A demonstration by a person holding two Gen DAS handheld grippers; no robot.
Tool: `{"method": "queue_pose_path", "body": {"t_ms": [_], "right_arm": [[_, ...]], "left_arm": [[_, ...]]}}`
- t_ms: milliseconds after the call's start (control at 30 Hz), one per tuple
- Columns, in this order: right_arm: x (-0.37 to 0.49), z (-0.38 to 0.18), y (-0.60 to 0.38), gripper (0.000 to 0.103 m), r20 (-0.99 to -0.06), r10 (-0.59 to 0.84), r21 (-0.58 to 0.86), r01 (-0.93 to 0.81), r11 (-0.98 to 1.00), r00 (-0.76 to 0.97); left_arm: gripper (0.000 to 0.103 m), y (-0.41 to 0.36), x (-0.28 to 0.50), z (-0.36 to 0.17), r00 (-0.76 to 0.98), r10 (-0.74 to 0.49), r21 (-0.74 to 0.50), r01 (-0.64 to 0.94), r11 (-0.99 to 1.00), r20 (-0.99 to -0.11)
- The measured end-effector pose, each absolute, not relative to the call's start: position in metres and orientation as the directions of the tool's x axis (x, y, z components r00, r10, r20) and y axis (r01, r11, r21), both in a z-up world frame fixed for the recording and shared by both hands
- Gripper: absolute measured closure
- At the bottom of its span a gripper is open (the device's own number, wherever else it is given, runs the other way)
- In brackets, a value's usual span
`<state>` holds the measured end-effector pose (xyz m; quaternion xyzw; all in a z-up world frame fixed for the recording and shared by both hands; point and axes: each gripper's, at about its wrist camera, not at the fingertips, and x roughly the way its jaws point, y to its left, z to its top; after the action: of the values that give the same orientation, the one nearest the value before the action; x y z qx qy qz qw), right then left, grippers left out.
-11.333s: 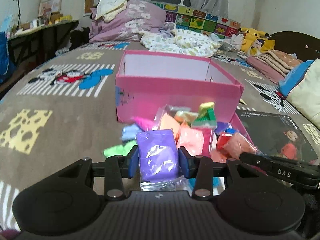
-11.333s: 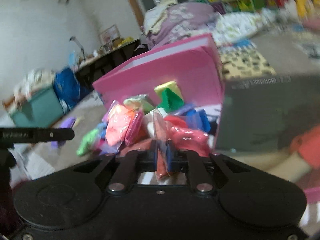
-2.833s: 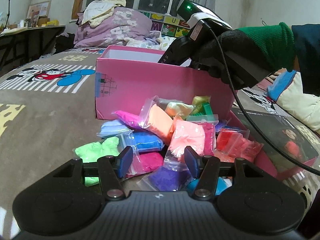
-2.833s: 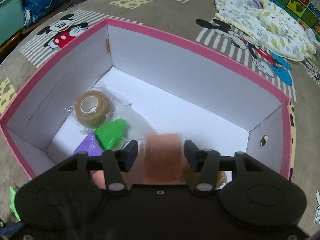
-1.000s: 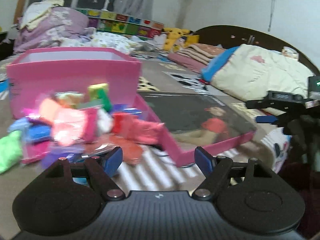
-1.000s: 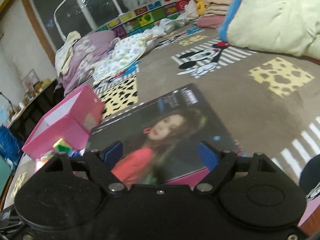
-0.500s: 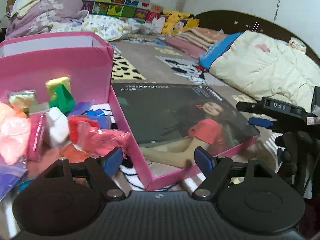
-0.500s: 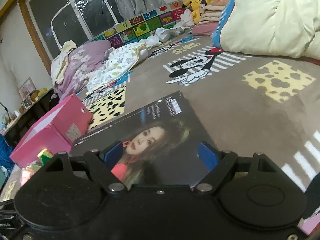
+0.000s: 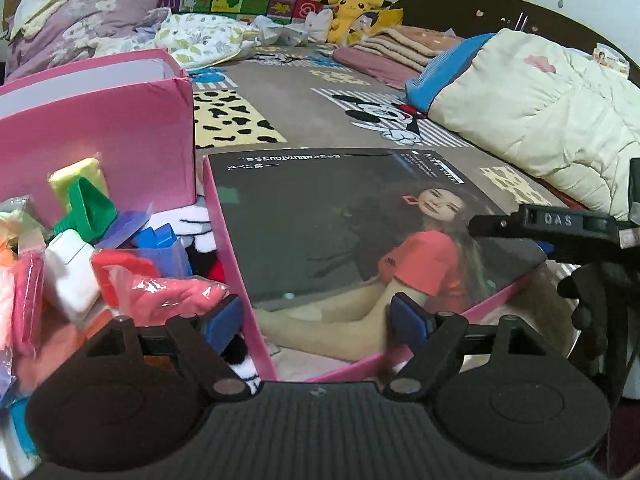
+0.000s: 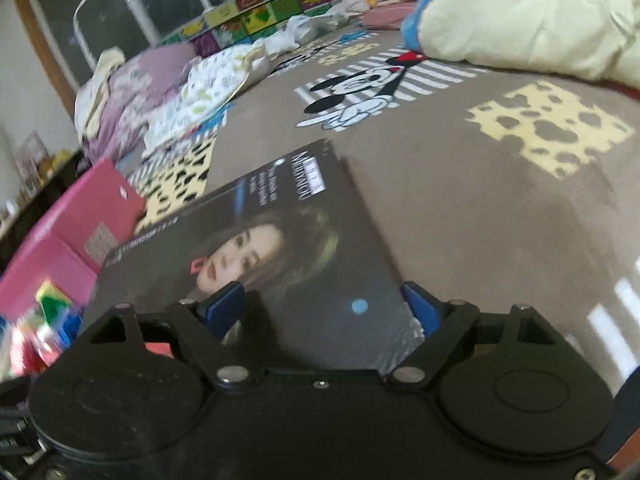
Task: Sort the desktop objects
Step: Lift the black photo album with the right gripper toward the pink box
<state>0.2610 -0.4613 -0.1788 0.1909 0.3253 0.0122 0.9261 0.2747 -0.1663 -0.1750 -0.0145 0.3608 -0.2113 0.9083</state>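
Observation:
The pink box lid (image 9: 340, 220) with a dark printed photo on top lies flat on the bed cover, beside the open pink box (image 9: 100, 140). My left gripper (image 9: 316, 320) is open and its jaws are opening, straddling the lid's near left corner without pressing it. Bagged clay packets (image 9: 160, 288) are heaped left of the lid. In the right wrist view, my right gripper (image 10: 322, 308) is open and still opening over the near right corner of the lid (image 10: 280, 240). A finger (image 9: 520, 222) of the right gripper shows at the lid's right edge.
The brown cartoon-print bed cover (image 10: 480, 200) stretches beyond the lid. A cream quilt (image 9: 540, 100) lies at the right, folded blankets (image 9: 400, 44) and a yellow plush toy (image 9: 352, 4) at the back, and purple bedding (image 9: 80, 12) at the back left.
The left view has swung from the packet pile to the lid and come closer. The right gripper has dropped nearer the lid's corner, and its jaws stand wider.

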Motion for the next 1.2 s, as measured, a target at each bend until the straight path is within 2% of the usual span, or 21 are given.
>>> {"method": "queue_pose_path", "body": {"t_ms": [233, 600, 867, 1200], "right_arm": [[0.236, -0.157, -0.457, 0.013, -0.597, 0.145, 0.307, 0.058, 0.950, 0.789], [0.194, -0.083, -0.443, 0.012, -0.486, 0.143, 0.260, -0.014, 0.966, 0.862], [0.213, -0.048, -0.386, 0.012, -0.435, 0.220, 0.256, -0.114, 0.960, 0.873], [0.262, -0.042, -0.286, 0.012, -0.433, 0.356, 0.274, -0.255, 0.927, 0.828]], "left_arm": [[0.022, -0.160, 0.265, -0.156, 0.635, -0.446, -0.201, 0.422, 0.884, -0.630], [0.022, -0.140, 0.234, -0.091, 0.703, -0.487, -0.181, 0.466, 0.866, -0.519], [0.022, -0.077, 0.228, -0.055, 0.780, -0.423, -0.154, 0.399, 0.904, -0.461], [0.022, 0.023, 0.234, -0.045, 0.838, -0.308, -0.152, 0.268, 0.951, -0.451]]}}
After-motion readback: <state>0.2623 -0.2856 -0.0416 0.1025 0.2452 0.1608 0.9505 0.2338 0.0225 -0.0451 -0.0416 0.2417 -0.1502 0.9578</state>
